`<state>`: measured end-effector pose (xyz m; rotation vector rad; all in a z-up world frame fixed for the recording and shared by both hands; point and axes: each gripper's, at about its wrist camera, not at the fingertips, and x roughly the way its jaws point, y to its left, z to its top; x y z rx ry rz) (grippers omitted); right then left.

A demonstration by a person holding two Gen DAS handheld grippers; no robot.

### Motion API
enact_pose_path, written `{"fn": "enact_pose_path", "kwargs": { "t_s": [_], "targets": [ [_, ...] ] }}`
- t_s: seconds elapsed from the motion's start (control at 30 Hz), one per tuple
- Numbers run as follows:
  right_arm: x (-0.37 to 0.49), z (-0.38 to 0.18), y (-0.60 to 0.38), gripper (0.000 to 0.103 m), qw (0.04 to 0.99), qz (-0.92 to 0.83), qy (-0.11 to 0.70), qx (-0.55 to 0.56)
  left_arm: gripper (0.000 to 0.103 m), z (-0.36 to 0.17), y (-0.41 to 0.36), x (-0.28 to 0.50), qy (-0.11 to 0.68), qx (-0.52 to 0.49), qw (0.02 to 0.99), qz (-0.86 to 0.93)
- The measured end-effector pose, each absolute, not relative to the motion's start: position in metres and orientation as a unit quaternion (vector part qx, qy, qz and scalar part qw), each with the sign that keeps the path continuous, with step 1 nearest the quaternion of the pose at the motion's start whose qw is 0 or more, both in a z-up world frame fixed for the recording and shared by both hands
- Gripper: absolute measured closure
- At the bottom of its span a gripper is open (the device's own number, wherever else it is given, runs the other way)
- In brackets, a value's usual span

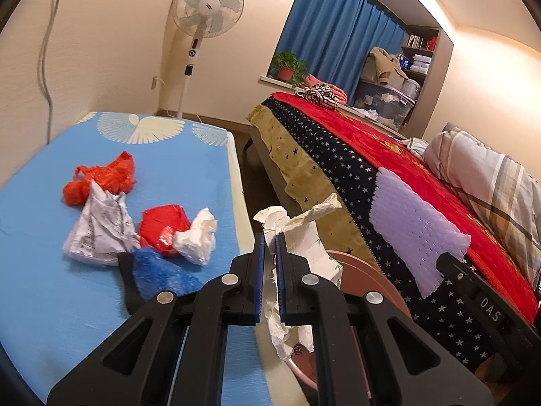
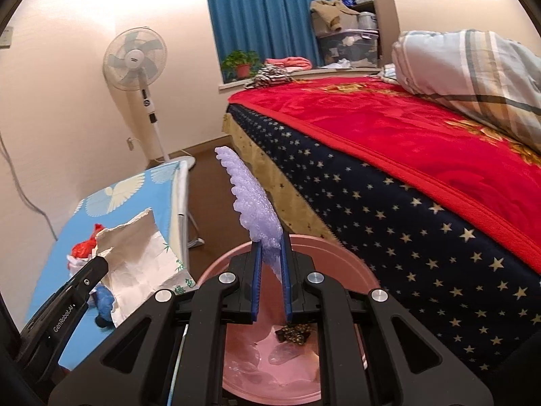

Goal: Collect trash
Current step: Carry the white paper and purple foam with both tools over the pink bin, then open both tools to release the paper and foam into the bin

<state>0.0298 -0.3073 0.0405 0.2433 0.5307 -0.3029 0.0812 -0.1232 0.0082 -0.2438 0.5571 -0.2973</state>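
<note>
My left gripper [image 1: 269,247] is shut on a crumpled white paper [image 1: 297,233] and holds it above the pink basin [image 1: 378,277], between the blue table and the bed. My right gripper [image 2: 272,253] is shut on a sheet of lilac foam wrap [image 2: 252,203] and holds it over the pink basin [image 2: 338,257], which holds a dark wrapper [image 2: 294,333] and clear scraps. The foam wrap [image 1: 416,237] and right gripper also show at the right of the left wrist view. The left gripper [image 2: 98,264] with its paper [image 2: 142,257] shows in the right wrist view.
On the blue table [image 1: 40,270] lie a red bag [image 1: 101,179], a crumpled printed paper [image 1: 101,226], a red wrapper [image 1: 162,230], a white wad [image 1: 199,237] and a blue bag [image 1: 159,274]. A bed [image 2: 405,155] stands at the right, a fan [image 1: 206,6] by the wall.
</note>
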Motion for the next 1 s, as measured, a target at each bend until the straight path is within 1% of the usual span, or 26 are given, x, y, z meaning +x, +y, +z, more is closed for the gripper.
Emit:
{"fn": "enact_pose_path", "kwargs": {
  "t_s": [0.57, 0.63, 0.67, 0.7, 0.73, 0.77, 0.83, 1.0],
  "targets": [
    [0.031, 0.03, -0.326, 0.092, 0.936, -0.177, 0.276, 0.125, 0.096, -0.006, -0.159, 0.094, 0.296, -0.11, 0.934, -0.169],
    [0.031, 0.029, -0.328, 0.09, 0.935, -0.176, 0.279, 0.129, 0.096, -0.008, -0.159, 0.097, 0.301, -0.115, 0.93, -0.175],
    [0.031, 0.029, -0.328, 0.089, 0.934, -0.179, 0.28, 0.132, 0.094, -0.009, -0.159, 0.099, 0.304, -0.12, 0.928, -0.178],
    [0.031, 0.029, -0.33, 0.089, 0.932, -0.184, 0.281, 0.136, 0.085, -0.011, -0.159, 0.1, 0.307, -0.125, 0.926, -0.18],
    [0.031, 0.029, -0.331, 0.082, 0.931, -0.185, 0.282, 0.138, 0.079, -0.013, -0.159, 0.101, 0.313, -0.128, 0.923, -0.182],
    [0.031, 0.028, -0.333, 0.069, 0.93, -0.186, 0.284, 0.143, 0.071, -0.015, -0.158, 0.102, 0.316, -0.131, 0.922, -0.182],
    [0.031, 0.027, -0.333, 0.055, 0.928, -0.194, 0.286, 0.142, 0.07, -0.017, -0.158, 0.101, 0.319, -0.133, 0.92, -0.184],
    [0.029, 0.028, -0.328, 0.055, 0.931, -0.188, 0.282, 0.139, 0.07, -0.016, -0.155, 0.097, 0.317, -0.13, 0.922, -0.183]
  ]
}}
